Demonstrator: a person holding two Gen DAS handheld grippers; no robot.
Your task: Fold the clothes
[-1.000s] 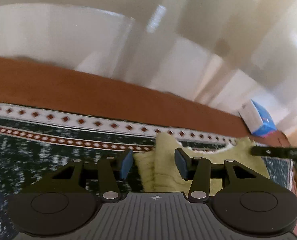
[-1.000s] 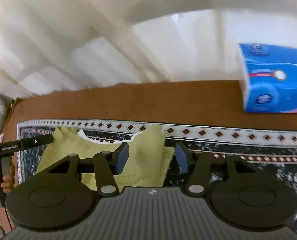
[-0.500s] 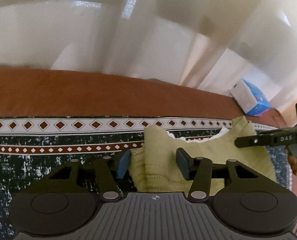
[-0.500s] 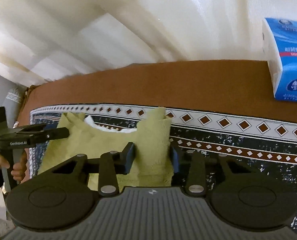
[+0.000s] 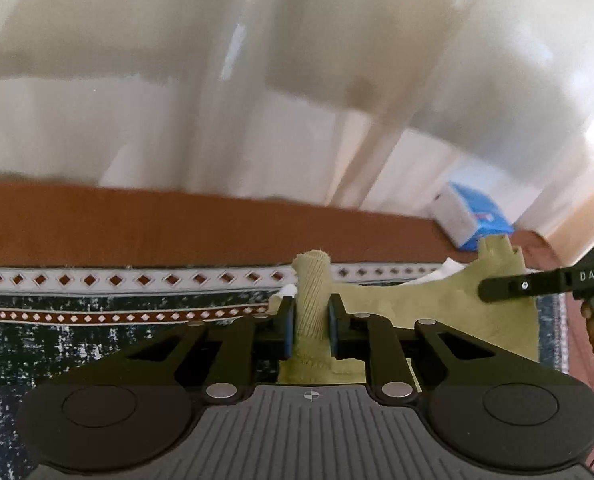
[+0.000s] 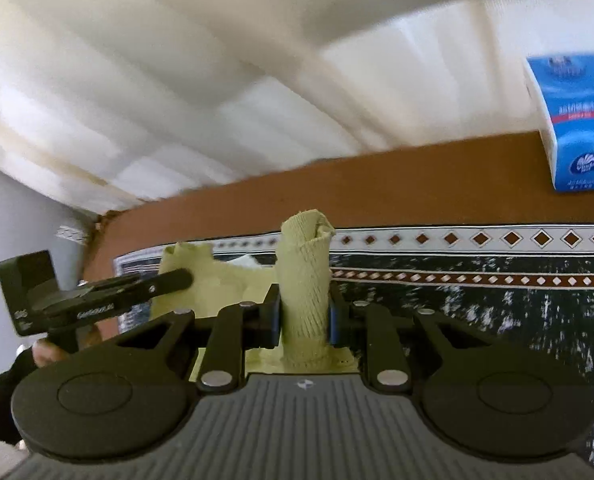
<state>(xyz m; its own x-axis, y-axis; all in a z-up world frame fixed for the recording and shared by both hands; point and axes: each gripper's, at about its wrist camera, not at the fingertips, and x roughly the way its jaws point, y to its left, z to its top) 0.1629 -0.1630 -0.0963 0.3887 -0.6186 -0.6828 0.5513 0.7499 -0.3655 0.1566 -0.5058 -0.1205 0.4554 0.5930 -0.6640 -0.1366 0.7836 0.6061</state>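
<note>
Both grippers, left (image 5: 312,330) and right (image 6: 304,320), jaws closed on sweater (image 6: 303,280) shoulders; next: lift, fold toward near hem.

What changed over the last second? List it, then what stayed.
Both grippers closed: the left gripper and the right gripper, open a second ago, now each pinch a bunched-up fold of the green garment, lifting it off the patterned cloth. The tissue box stays on the brown strip.
</note>
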